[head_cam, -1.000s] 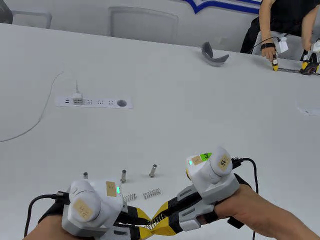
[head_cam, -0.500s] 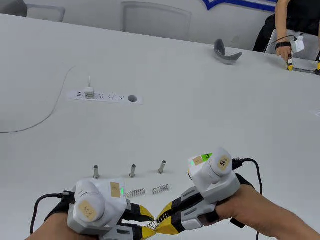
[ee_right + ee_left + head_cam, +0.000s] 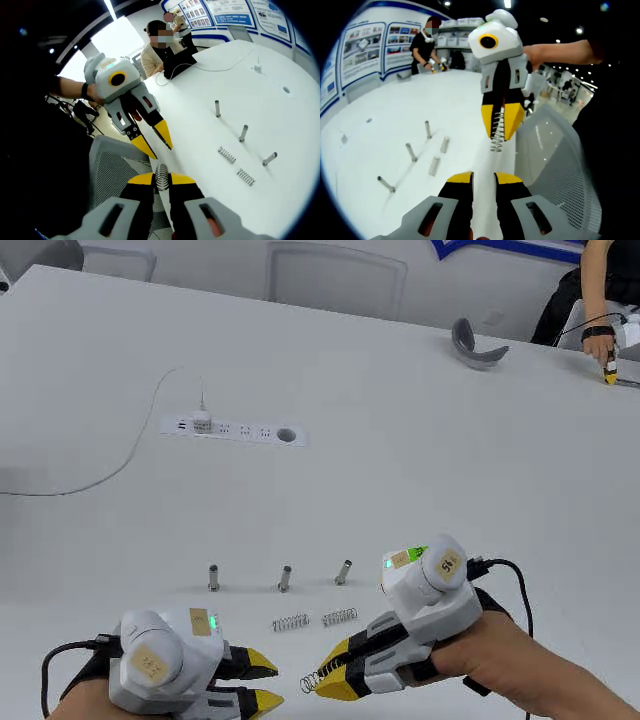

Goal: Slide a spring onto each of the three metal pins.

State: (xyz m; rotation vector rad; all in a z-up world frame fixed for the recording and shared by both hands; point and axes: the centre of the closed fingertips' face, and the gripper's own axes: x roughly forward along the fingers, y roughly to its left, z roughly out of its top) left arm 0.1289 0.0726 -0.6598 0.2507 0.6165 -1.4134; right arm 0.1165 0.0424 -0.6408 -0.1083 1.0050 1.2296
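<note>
Three metal pins (image 3: 213, 577) (image 3: 285, 578) (image 3: 343, 572) stand in a row on the white table, all bare. Two springs (image 3: 291, 622) (image 3: 339, 616) lie just in front of them. My right gripper (image 3: 325, 683) is shut on a third spring (image 3: 309, 681), whose end sticks out to the left; the right gripper view has it between the yellow tips (image 3: 161, 175). The left gripper (image 3: 258, 680) hangs open a short way to the left, nothing between its fingers. In the left gripper view the right gripper (image 3: 502, 125) points at me with the spring (image 3: 496, 136).
A power strip (image 3: 235, 429) with a plug and cable lies farther back on the table. At the far right lie a grey curved object (image 3: 478, 345) and a person's hand (image 3: 603, 343). A mesh chair (image 3: 555, 160) stands at the table's near edge.
The left gripper has let go of the spring, opened and drawn back to the left. The spring stays in the right gripper. The head camera has shifted.
</note>
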